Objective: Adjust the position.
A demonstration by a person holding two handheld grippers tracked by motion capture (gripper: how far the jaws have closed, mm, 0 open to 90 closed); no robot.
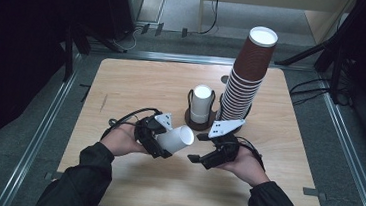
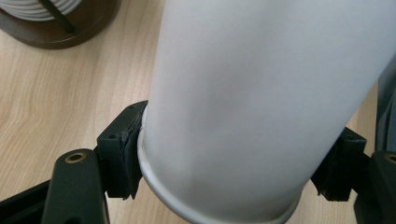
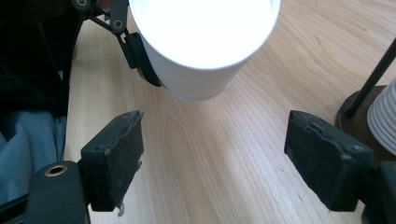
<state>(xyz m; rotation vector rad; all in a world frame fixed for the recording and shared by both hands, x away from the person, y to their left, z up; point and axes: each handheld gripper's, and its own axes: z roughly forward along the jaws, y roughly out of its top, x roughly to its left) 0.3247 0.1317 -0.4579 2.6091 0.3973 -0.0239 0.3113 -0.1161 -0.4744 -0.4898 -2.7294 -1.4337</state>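
High view: left gripper (image 1: 160,140) is clamping a white cup (image 1: 176,139), lower centre; right gripper (image 1: 206,155) is gaping beside it.
Left gripper view: jaws are pressing the cup (image 2: 261,102) near its rim.
Right gripper view: jaws are standing apart, holding nothing; cup (image 3: 198,51) is sitting top centre.

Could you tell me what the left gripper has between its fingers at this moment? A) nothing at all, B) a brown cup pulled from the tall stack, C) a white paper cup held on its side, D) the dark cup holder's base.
C: in the left gripper view the fingers of the left gripper press on either side of the white paper cup near its rim, and the high view shows the cup lying sideways above the table.
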